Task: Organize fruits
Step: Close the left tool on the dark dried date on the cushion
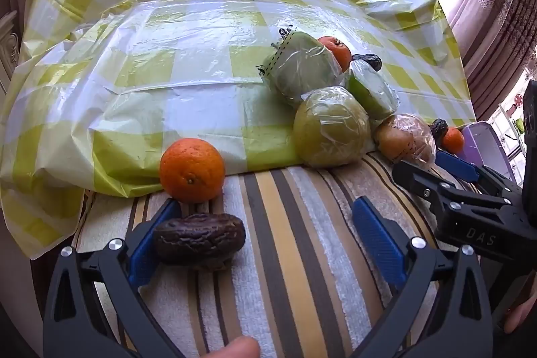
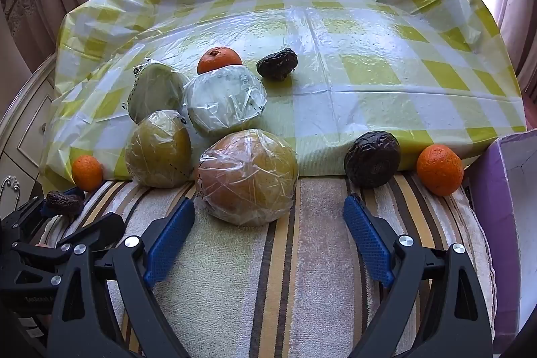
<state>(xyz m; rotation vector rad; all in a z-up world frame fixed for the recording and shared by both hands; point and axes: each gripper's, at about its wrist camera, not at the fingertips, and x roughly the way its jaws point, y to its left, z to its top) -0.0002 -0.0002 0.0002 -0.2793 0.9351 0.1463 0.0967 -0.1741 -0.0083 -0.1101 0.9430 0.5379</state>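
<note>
Orange tangerines — three; wrinkled dark fruits — three; wrapped fruits — four.

We see only the near corner of the purple box, cut by the right edge. The far orange sits half hidden behind a wrapped fruit. Print on the wrapper label stays unreadable.
</note>
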